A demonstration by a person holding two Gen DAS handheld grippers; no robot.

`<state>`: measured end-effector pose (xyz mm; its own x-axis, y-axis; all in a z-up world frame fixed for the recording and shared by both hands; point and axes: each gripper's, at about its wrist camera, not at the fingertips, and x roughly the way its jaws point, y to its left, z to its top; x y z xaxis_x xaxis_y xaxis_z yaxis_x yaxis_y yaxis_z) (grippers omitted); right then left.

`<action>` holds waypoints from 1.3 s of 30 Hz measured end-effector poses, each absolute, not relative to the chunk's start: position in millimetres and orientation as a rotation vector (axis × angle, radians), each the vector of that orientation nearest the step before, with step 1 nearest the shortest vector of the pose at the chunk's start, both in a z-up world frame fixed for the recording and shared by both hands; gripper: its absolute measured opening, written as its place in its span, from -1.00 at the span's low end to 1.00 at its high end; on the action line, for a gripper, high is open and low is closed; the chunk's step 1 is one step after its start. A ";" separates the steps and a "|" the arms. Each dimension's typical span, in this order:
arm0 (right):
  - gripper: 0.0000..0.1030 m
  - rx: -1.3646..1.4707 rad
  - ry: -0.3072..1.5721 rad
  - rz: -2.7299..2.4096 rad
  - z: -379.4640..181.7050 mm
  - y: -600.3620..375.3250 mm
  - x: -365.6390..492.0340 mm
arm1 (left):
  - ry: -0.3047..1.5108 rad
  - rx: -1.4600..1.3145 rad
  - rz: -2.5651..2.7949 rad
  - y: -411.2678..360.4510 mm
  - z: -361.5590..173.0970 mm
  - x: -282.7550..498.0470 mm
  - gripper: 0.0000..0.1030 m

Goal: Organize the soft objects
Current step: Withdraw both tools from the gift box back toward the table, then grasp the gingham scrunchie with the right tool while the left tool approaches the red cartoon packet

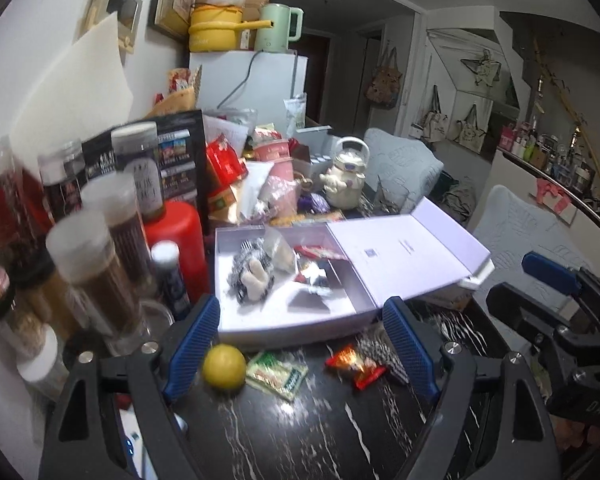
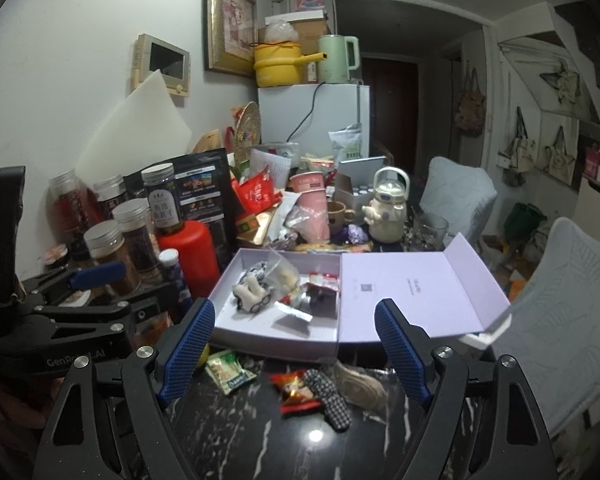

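Clutter fills a dark marbled surface (image 2: 260, 440) set against a white wall. In the middle sits a pale lilac box (image 2: 276, 344), its lid (image 2: 412, 292) folded open flat to the right. Inside the box lie a black-and-white checked soft toy with cream paws (image 2: 252, 294), a clear bag holding something cream-coloured (image 2: 284, 276), and a few red and silver wrappers (image 2: 320, 284).

In front of the box, loose on the surface, are a green snack packet (image 2: 230, 372), a red snack packet (image 2: 296, 392), a small houndstooth fabric piece (image 2: 332, 402) lying partly across the red packet, and a beige knitted item (image 2: 360, 386) just right of it. In the left wrist view a yellow ball (image 1: 224, 366) rests just beside the green packet, close to the inner face of the left finger.

The left claw (image 1: 300, 356) hangs over these loose items with its blue-padded fingers spread wide and nothing between the pads. The right claw (image 2: 292, 354) is likewise wide open and empty, aimed at the front edge of the box.

To the left stand several lidded jars (image 2: 136, 232) and a red bottle (image 2: 192, 252). Behind the box are a pink cup (image 2: 314, 208), a cream teapot-shaped figure (image 2: 388, 208) and a white fridge (image 2: 312, 116) topped by a yellow pot (image 2: 278, 62) and a green kettle (image 2: 338, 58). Grey cushioned chairs (image 2: 456, 196) stand on the right.
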<state>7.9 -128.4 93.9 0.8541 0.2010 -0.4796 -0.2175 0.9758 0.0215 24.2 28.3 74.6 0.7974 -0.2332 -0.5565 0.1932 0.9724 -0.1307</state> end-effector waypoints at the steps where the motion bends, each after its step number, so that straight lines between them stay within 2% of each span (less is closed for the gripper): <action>1: 0.68 -0.040 0.497 0.217 92.6 -127.4 3.3 | 0.615 -0.070 -0.232 29.2 70.1 19.0 0.63; 12: 0.68 -0.040 0.549 0.245 60.7 -123.5 -29.9 | 0.682 -0.068 -0.254 27.9 38.3 -8.4 0.63; 27: 0.68 0.035 0.640 0.251 9.2 -149.1 -30.8 | 0.751 -0.066 -0.307 12.4 1.4 -23.1 0.63; 35: 0.48 0.077 0.726 0.238 -23.7 -172.9 -17.3 | 0.789 -0.036 -0.290 2.7 -12.9 -15.0 0.63; 39: 0.29 0.078 0.773 0.225 -37.6 -182.6 -3.0 | 0.807 -0.036 -0.279 -4.4 -21.0 -5.7 0.63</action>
